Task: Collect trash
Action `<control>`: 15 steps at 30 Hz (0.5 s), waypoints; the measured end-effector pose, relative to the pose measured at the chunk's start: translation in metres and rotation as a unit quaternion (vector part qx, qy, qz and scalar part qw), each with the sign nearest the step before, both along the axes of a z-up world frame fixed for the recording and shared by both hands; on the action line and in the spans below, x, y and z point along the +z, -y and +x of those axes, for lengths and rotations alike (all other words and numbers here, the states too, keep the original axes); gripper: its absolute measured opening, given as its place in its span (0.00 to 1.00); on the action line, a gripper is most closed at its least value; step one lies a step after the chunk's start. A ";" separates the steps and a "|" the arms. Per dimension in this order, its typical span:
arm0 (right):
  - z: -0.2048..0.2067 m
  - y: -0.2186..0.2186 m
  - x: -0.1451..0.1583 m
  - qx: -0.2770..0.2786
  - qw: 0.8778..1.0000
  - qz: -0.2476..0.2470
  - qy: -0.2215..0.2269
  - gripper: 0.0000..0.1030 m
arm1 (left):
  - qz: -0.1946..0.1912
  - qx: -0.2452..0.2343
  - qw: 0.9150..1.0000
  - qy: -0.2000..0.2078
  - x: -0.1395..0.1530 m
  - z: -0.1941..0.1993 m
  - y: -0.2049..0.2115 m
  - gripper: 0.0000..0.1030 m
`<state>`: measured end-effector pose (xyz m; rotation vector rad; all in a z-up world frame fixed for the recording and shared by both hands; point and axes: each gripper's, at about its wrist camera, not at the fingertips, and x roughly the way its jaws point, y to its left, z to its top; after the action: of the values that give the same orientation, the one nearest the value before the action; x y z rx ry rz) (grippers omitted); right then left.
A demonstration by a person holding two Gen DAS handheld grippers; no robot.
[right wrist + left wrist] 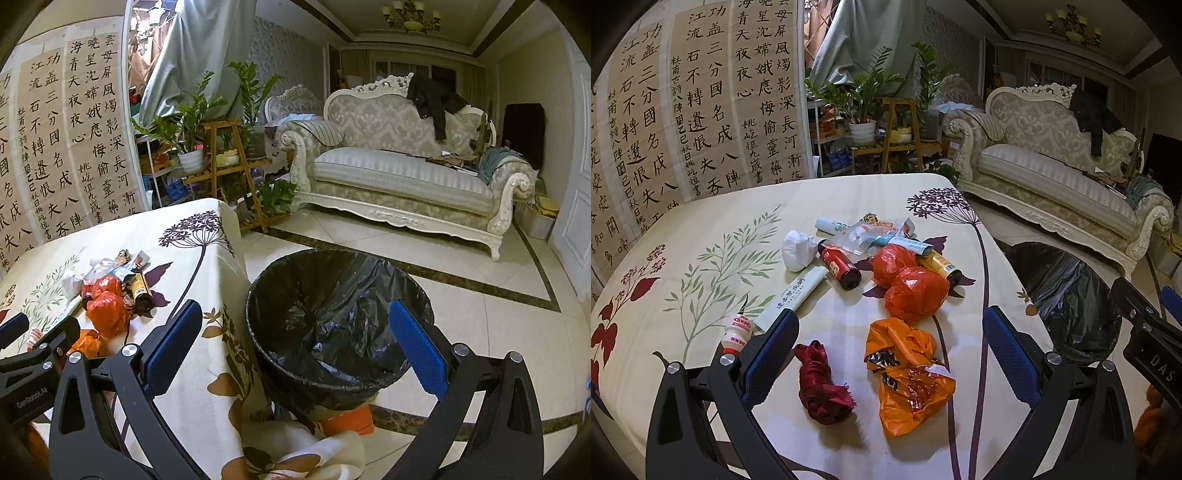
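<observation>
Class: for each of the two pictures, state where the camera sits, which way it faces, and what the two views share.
Left wrist: on the left gripper, tilted down at the table; its open fingers show.
Right wrist: on the right gripper, facing the lined bin; its open fingers show.
Shared: the table's trash, red bag bundles, bin, sofa.

A crumpled orange plastic bag (pixel 908 373) and dark red cloth wad (pixel 822 384) lie between the left gripper's (pixel 890 354) open jaws; a black-lined round bin (pixel 332 321) sits between the right gripper's (pixel 295 347).
</observation>
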<state>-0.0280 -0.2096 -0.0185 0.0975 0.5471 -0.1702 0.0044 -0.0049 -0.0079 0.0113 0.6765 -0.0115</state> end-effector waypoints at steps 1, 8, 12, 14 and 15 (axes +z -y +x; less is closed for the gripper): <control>0.001 0.001 0.001 0.001 1.000 0.001 -0.001 0.96 | 0.000 0.000 1.000 0.000 0.000 0.000 0.000 0.94; 0.001 0.000 -0.002 0.001 1.000 0.002 -0.004 0.96 | -0.001 -0.001 1.000 -0.002 -0.002 0.001 0.001 0.94; 0.001 0.001 -0.002 0.002 1.000 0.004 -0.005 0.96 | -0.001 -0.001 1.000 -0.003 -0.001 0.001 0.001 0.95; 0.002 0.001 -0.002 0.002 1.000 0.003 -0.006 0.96 | -0.001 -0.002 1.000 -0.003 -0.002 0.001 0.001 0.95; 0.001 0.001 -0.002 0.002 1.000 0.004 -0.005 0.96 | -0.001 -0.001 1.000 -0.003 -0.001 0.001 0.001 0.94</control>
<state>-0.0266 -0.2105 -0.0208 0.1028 0.5581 -0.1647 0.0054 -0.0057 -0.0093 0.0096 0.6822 -0.0140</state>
